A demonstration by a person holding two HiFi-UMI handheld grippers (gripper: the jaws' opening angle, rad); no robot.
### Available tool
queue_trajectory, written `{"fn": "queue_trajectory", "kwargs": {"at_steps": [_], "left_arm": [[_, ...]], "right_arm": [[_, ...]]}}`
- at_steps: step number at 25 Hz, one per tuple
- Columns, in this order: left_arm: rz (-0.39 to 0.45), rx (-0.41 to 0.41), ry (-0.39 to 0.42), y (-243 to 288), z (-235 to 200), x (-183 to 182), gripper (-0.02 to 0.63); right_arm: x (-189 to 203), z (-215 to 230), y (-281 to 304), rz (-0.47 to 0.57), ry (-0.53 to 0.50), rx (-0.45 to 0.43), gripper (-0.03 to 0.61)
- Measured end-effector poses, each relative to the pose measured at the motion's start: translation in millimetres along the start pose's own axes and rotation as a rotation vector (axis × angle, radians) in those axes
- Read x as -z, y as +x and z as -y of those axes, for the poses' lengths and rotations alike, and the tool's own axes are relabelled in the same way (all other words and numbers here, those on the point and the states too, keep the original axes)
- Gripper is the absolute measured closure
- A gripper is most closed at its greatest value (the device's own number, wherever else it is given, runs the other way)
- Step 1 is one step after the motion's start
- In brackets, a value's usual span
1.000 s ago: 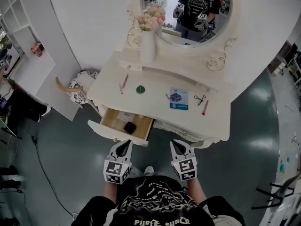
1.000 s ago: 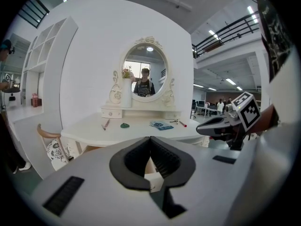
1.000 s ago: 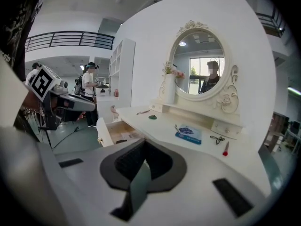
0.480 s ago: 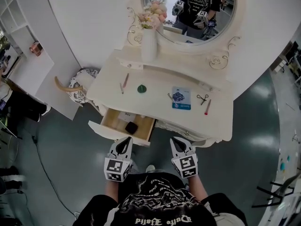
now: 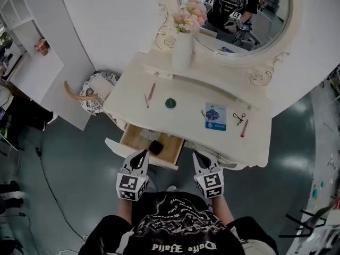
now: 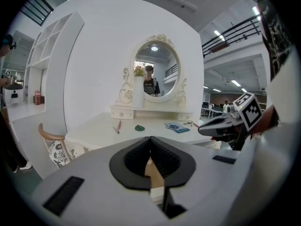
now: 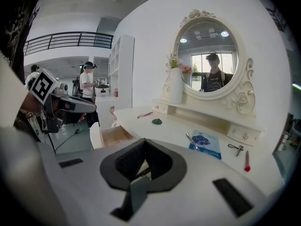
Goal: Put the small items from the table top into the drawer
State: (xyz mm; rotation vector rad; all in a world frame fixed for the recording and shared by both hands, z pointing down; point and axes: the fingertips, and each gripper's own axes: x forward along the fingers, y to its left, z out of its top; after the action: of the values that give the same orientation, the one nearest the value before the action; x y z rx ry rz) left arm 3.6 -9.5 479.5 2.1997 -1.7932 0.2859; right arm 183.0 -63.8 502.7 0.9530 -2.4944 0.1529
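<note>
Both tools are empty, their jaws pressed together. The left gripper hangs just in front of the open drawer, and the right gripper is just short of the table edge. This looks like the approach before a pick.

Ahead of the right gripper lie a blue card, small scissors and a red pen. Further left are a green piece and a pink pen. Next, one gripper must open and reach an item.

The black thing in the drawer is too small to identify, and part of the drawer sits behind the left gripper.
</note>
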Motion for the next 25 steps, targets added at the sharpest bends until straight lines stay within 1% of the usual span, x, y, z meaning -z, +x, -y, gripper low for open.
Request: {"fn": "queue_trajectory", "kwargs": {"at_steps": [5, 11, 14, 22, 25], "left_arm": [[0.006, 0.003, -0.003, 14.5, -36.8, -11.9, 0.598], [0.011, 0.034, -0.005, 32.6, -75.1, -26.7, 0.598], [0.010, 0.055, 0.002, 39.2, -90.3, -31.2, 0.598], [-0.027, 0.120, 0.022, 48.3, -129.8, -28.2, 0.598], [-0.027, 0.146, 0.028, 52.8, -143.4, -30.7, 0.598]], "right_arm": [[-20.8, -3.0, 31.8, 0.001, -0.003, 0.005, 0.568], [-43.3, -8.4, 64.3, -0.005, 0.002, 0.033, 0.568], [-49.3, -14.0, 77.0, -0.008, 0.018, 0.046, 0.568], [-61.4, -34.5, 109.3, -0.020, 0.080, 0.092, 0.568], [-65.0, -39.8, 120.1, -0.029, 0.099, 0.113, 0.568]]}}
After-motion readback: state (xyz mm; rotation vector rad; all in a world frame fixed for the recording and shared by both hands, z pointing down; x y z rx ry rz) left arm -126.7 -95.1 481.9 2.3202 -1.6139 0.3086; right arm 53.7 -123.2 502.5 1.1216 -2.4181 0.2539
